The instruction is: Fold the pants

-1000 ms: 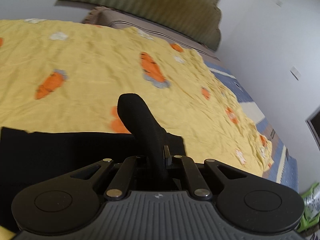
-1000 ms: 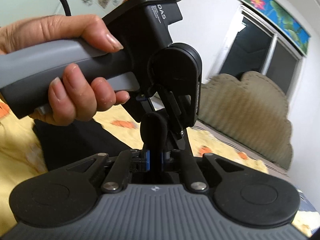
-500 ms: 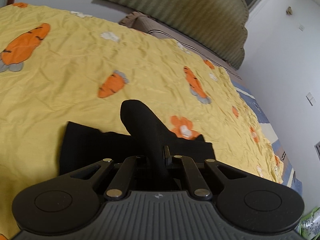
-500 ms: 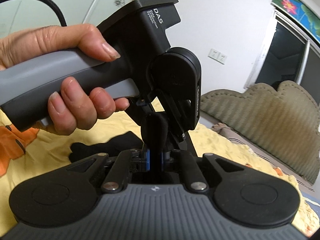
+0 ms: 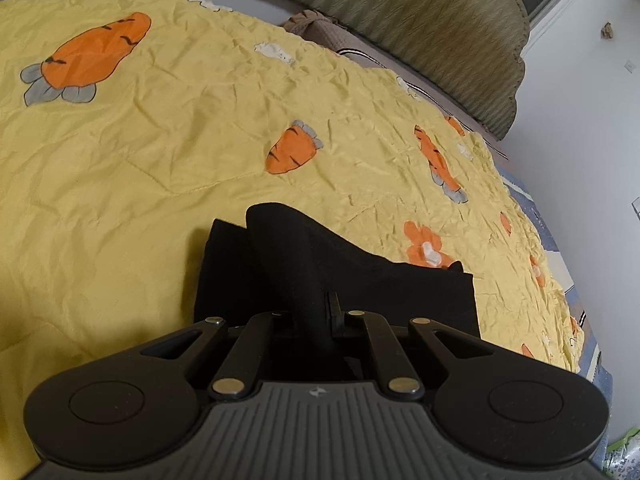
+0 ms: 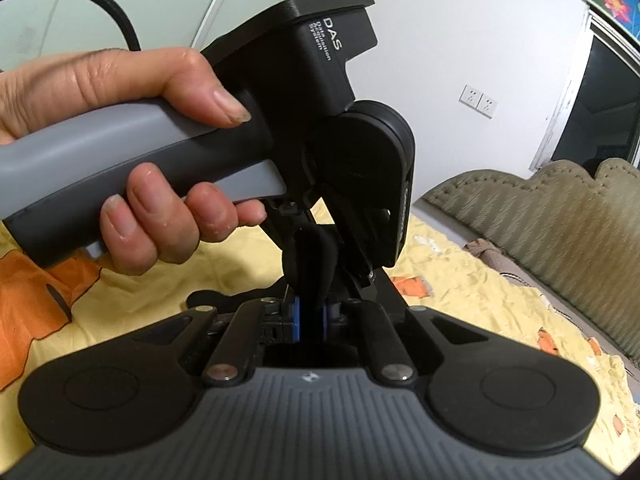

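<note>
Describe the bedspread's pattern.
Yellow bedspread printed with orange carrots and small white shapes; clearest in the left wrist view.

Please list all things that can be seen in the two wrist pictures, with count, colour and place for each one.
pants: one, black, partly lying on the bedspread, a fold of cloth pinched in both grippers.
bedspread: one, yellow with orange carrot prints, covering the bed.
headboard: one, olive green, padded, at the far end of the bed.
wall sockets: two, white, on the white wall.
window: one, dark panes, white frame, right of the sockets.
left gripper: one, black, shut on the pants.
right gripper: one, black with blue pads, shut on the pants.
left hand: one, bare, gripping the left gripper's grey handle.
</note>
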`<state>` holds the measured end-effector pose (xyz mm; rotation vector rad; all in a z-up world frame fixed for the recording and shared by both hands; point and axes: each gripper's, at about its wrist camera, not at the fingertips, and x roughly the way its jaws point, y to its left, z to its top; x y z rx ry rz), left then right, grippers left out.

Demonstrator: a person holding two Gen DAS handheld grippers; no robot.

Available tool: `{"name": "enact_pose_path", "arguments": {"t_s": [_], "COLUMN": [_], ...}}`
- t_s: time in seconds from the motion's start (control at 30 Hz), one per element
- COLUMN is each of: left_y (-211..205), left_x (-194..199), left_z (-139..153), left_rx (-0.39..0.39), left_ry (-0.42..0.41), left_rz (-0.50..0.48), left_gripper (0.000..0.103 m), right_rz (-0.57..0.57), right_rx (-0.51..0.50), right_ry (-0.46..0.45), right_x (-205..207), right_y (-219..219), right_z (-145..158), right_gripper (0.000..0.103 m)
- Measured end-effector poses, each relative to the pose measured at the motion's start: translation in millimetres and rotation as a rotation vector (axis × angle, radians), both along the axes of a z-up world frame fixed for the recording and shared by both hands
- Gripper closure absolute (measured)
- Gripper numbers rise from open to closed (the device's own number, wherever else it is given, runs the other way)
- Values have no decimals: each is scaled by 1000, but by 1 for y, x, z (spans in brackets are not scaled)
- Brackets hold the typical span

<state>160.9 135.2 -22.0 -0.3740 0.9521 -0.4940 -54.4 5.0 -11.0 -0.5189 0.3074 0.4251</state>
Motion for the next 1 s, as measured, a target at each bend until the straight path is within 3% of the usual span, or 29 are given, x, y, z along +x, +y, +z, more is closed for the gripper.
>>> {"name": "enact_pose_path", "arguments": {"t_s": [0.4, 0.5, 0.6, 0.7, 0.77, 0.83, 0.93, 1.0], "left_y": [21, 24, 28, 37, 45, 50, 42, 25], "left_x": [-4, -9, -14, -17, -18, -19, -21, -23], "left_z": [-9, -1, 9, 18, 23, 29, 35, 38], "left_rx": [-46, 8, 97, 229, 276, 255, 204, 189], "left_ry": [15, -27, -96, -164, -187, -194, -196, -210], "left_rz": [31, 50, 88, 180, 238, 259, 211, 158], "left_gripper": [92, 86, 86, 86, 86, 86, 86, 86], "right_rz": [28, 36, 51, 82, 94, 78, -2, -93], "right_rx": [-33, -43, -31, 14, 66, 138, 253, 254], "right_ry": [33, 41, 45, 66, 69, 69, 69, 81], "right_x": [14, 17, 16, 12, 11, 14, 26, 41], "right_y": [8, 9, 4, -4, -14, -26, -47, -56], "right_z": [-8, -12, -9, 0, 9, 18, 28, 24], "right_gripper": [88, 81, 81, 81, 81, 81, 81, 81]}}
